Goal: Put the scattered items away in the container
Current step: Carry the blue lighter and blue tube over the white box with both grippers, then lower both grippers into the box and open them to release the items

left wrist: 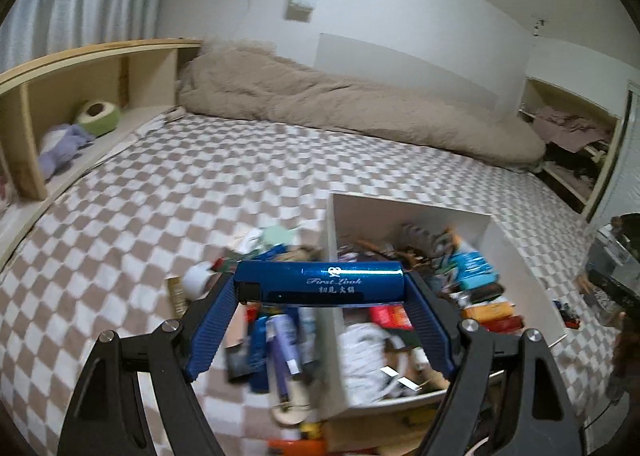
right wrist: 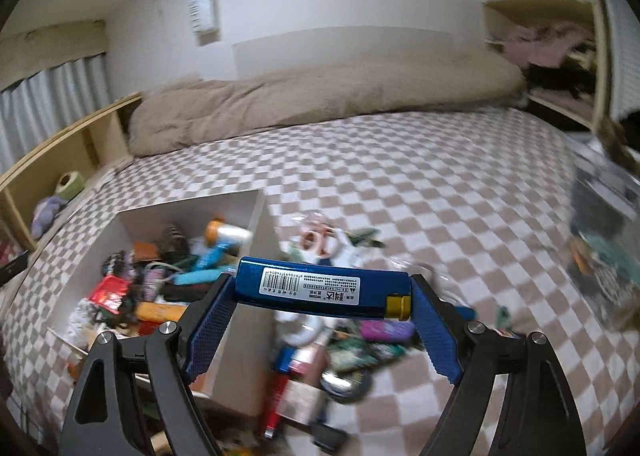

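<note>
Lying crosswise, each blue lighter (left wrist: 320, 282) (right wrist: 322, 290) spans its claw (left wrist: 320, 288) (right wrist: 322, 292), clamped end-to-end.

The blue lighter (left wrist: 320, 282) in the left gripper (left wrist: 320, 288) looks like glossy, smooth metal with white print; the one (right wrist: 322, 288) in the right gripper (right wrist: 322, 294) carries a paper barcode label and a brass-coloured cap. The finger pads (left wrist: 212, 330) are ribbed blue plastic on matt black arms. Under the white, smooth-walled container (left wrist: 408, 212) lies a soft checked cloth bedspread (left wrist: 200, 176).
</note>
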### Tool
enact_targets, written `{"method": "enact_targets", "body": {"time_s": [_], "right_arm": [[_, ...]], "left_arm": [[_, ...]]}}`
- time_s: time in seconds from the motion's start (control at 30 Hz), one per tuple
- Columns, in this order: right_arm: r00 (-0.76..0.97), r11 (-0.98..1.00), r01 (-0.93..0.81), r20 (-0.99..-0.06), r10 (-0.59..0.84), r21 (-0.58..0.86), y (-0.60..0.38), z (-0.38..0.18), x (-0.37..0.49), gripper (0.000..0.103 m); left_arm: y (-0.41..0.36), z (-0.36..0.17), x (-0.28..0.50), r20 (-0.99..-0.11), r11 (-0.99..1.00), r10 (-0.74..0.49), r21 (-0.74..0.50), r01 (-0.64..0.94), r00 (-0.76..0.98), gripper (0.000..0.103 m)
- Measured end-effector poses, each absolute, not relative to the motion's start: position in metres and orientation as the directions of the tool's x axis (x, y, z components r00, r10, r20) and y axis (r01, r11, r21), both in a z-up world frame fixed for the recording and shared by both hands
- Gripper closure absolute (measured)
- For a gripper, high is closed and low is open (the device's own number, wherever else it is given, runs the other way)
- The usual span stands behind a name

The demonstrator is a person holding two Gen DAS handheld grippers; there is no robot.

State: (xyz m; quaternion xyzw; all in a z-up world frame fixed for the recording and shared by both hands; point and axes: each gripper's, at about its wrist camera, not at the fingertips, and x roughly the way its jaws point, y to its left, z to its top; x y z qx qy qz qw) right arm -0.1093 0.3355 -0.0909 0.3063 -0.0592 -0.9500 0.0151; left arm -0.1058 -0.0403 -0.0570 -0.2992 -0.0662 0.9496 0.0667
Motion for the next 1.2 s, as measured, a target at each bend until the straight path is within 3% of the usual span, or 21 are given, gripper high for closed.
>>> {"method": "enact_targets", "body": {"time_s": [0.3,0.53,0.9,1.2], "right_arm": [[-0.791,-0.989,0.13,-0.594,-0.147,0.072,0.276,-0.076,-0.143,0.018],[-0.689,-0.97,0.196,-0.684,-0.239,0.142,0.245,-0.083,-0.179,0.018],[-0.597,-0.975,0.216,-0.783,-0.173,0.051,0.215,-0.11,-0.232,0.018],[-0.558,-0.964,0.265,-0.814,-0.164,0.012,0.206,-0.126,-0.248,0.017]], "left_arm": [[0.008,-0.056,-0.121,-0.56,-0.967,0.253,-0.179,-0.183,-0.789,0.02],[0.021,-0.068,-0.129,-0.583,-0.957,0.291,-0.188,-0.223,-0.759,0.02],[0.016,-0.059,-0.165,-0.63,-0.941,0.334,-0.262,-0.213,-0.701,0.02],[0.028,-0.052,-0.197,-0.666,-0.944,0.329,-0.242,-0.222,-0.669,0.02]]}}
